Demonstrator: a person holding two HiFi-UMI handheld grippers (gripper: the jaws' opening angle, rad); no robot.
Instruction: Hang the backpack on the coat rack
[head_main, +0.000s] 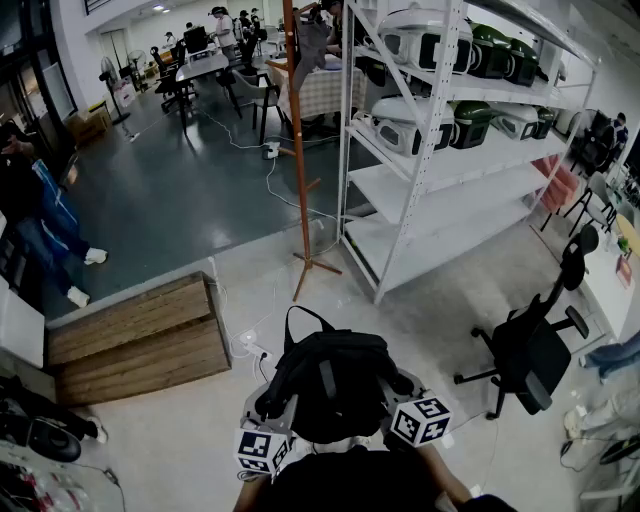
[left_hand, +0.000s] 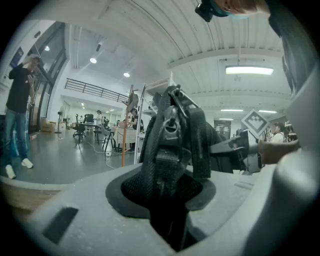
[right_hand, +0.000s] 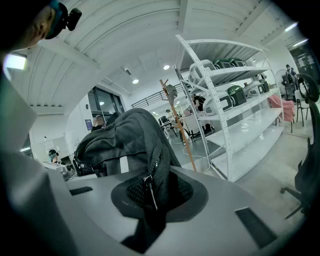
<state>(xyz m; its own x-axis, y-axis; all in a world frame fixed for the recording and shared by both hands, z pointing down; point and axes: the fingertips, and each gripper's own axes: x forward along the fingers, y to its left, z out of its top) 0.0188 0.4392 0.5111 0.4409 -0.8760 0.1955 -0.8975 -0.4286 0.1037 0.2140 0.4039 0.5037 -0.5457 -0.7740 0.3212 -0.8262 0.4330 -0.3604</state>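
A black backpack (head_main: 330, 385) hangs in front of me, held between both grippers, its top loop standing up. My left gripper (head_main: 272, 428) is shut on the backpack's left side; in the left gripper view a strap and buckle (left_hand: 167, 165) fill the jaws. My right gripper (head_main: 408, 405) is shut on the right side, with zippered fabric (right_hand: 152, 187) pinched between its jaws. The coat rack (head_main: 299, 150) is a tall reddish-brown pole on a splayed foot, standing a few steps ahead on the floor, left of the shelves. It shows too in the right gripper view as the coat rack (right_hand: 179, 120).
A white metal shelving unit (head_main: 440, 150) with appliances stands right of the rack. A black office chair (head_main: 530, 345) is at the right. A wooden step (head_main: 135, 335) lies at the left, with cables on the floor. A person (head_main: 40, 215) stands far left.
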